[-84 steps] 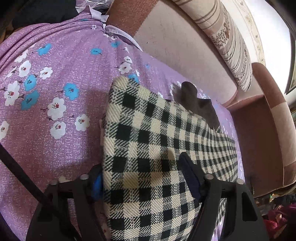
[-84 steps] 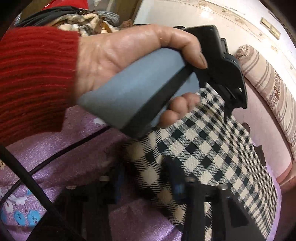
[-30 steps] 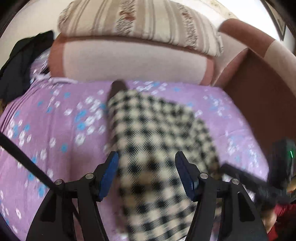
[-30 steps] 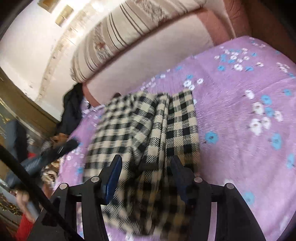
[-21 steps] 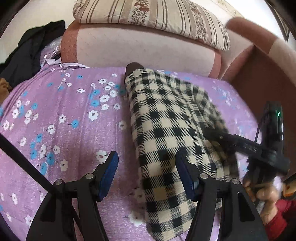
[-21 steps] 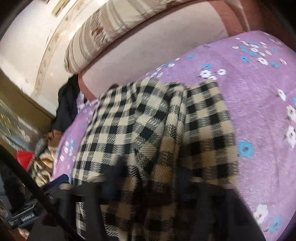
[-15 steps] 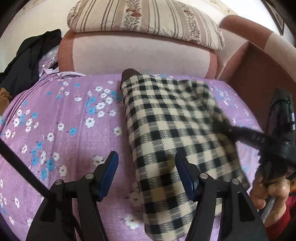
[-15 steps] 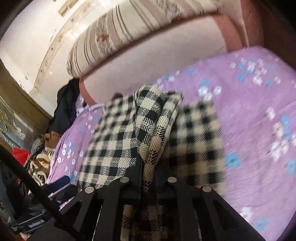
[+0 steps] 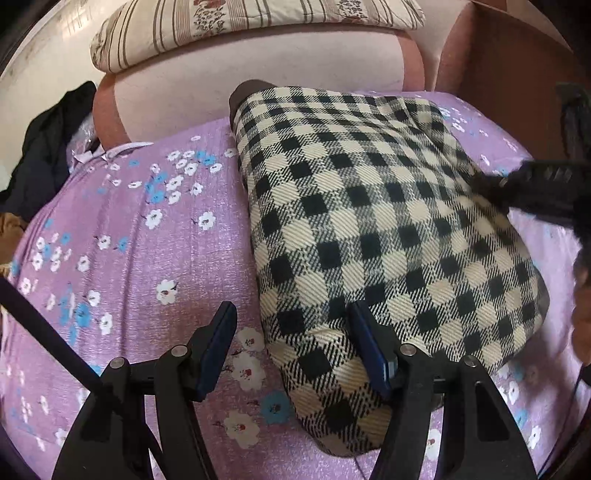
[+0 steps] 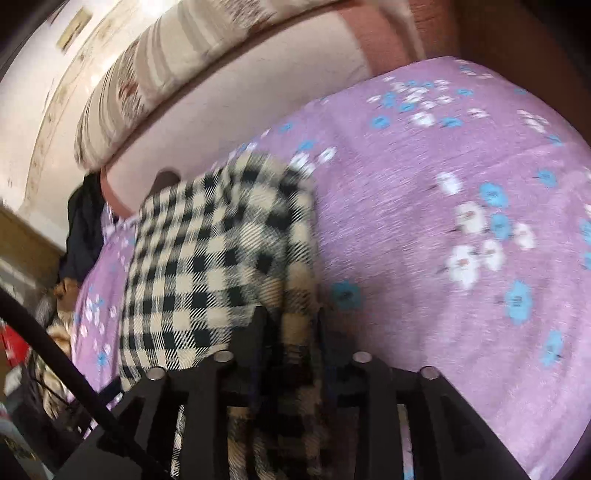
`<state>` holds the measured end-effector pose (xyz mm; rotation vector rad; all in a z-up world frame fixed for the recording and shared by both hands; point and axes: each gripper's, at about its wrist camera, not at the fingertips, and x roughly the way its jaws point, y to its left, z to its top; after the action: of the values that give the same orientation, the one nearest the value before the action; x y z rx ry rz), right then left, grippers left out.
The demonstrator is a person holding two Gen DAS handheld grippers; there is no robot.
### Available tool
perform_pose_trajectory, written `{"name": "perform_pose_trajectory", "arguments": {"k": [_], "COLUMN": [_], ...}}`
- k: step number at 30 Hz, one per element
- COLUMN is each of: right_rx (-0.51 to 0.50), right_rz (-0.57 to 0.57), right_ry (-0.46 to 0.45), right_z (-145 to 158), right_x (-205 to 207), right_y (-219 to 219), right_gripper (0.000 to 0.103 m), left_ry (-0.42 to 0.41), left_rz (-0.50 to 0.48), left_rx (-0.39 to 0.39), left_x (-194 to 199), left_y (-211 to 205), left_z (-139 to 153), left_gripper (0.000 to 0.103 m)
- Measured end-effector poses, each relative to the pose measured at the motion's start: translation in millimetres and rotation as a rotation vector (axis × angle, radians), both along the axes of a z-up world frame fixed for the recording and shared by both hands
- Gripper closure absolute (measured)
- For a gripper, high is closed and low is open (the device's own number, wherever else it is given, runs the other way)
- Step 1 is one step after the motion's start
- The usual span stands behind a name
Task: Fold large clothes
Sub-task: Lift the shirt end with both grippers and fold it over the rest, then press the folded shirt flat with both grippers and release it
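A black-and-cream checked garment (image 9: 373,229) lies folded lengthwise on the purple flowered bedspread (image 9: 129,251). My left gripper (image 9: 291,343) is open, its jaws straddling the garment's near left edge. In the right wrist view my right gripper (image 10: 290,325) is shut on the checked garment's (image 10: 207,258) right edge; that view is blurred. The right gripper also shows in the left wrist view (image 9: 535,184) as a dark blur over the garment's right side.
A pink sofa back (image 9: 258,77) with a striped cushion (image 9: 240,22) runs along the far side. A brown armrest (image 9: 509,62) stands at the right. Dark clothes (image 9: 48,147) are heaped at the left end.
My left gripper let go of the garment and pulled back. My right gripper closed on the garment's right edge and has been carrying it across, leaving the garment narrower.
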<state>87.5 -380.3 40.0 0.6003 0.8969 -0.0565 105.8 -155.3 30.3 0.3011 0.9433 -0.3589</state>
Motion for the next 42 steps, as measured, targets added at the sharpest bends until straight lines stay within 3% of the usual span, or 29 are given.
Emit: {"name": "perform_pose_trajectory", "arguments": {"k": [4, 8, 11, 14, 18, 23, 26, 28, 31, 34, 37, 42], "right_rx": [-0.024, 0.106, 0.188, 0.073, 0.037, -0.075, -0.114, -0.121, -0.102, -0.049, 0.005, 0.162], "right_rz": [-0.064, 0.093, 0.215, 0.160, 0.055, 0.036, 0.054, 0.070, 0.071, 0.016, -0.023, 0.011], "right_ry": [-0.105, -0.155, -0.088, 0.012, 0.037, -0.038, -0.089, -0.112, -0.117, -0.080, -0.016, -0.006], "right_z": [24, 25, 4, -14, -13, 20, 40, 47, 48, 30, 6, -33], "right_x": [-20, -16, -4, -4, -21, -53, -72, -82, -81, -65, -43, -8], "right_y": [-13, 10, 35, 38, 21, 26, 38, 48, 48, 24, -2, -31], "right_gripper": [0.072, 0.072, 0.072, 0.075, 0.074, 0.073, 0.067, 0.055, 0.037, 0.031, 0.031, 0.031], "left_ry": [0.004, 0.037, 0.053, 0.070, 0.044, -0.042, -0.123, -0.147, -0.122, -0.079, 0.001, 0.127], "left_rz": [-0.012, 0.000, 0.016, 0.035, 0.056, 0.102, 0.142, 0.145, 0.135, 0.123, 0.106, 0.086], "left_rx": [-0.018, -0.064, -0.089, -0.132, -0.163, -0.137, -0.117, -0.115, -0.110, -0.168, -0.227, -0.316], "left_x": [-16, -34, -43, -52, -69, -98, -119, -122, -110, -83, -46, 18], "left_y": [7, 20, 29, 39, 53, 69, 79, 83, 82, 82, 75, 56], "left_z": [10, 4, -3, -5, 8, 29, 43, 50, 55, 57, 49, 23], "left_gripper": [0.040, 0.040, 0.040, 0.040, 0.040, 0.039, 0.027, 0.023, 0.022, 0.020, 0.020, 0.020]}}
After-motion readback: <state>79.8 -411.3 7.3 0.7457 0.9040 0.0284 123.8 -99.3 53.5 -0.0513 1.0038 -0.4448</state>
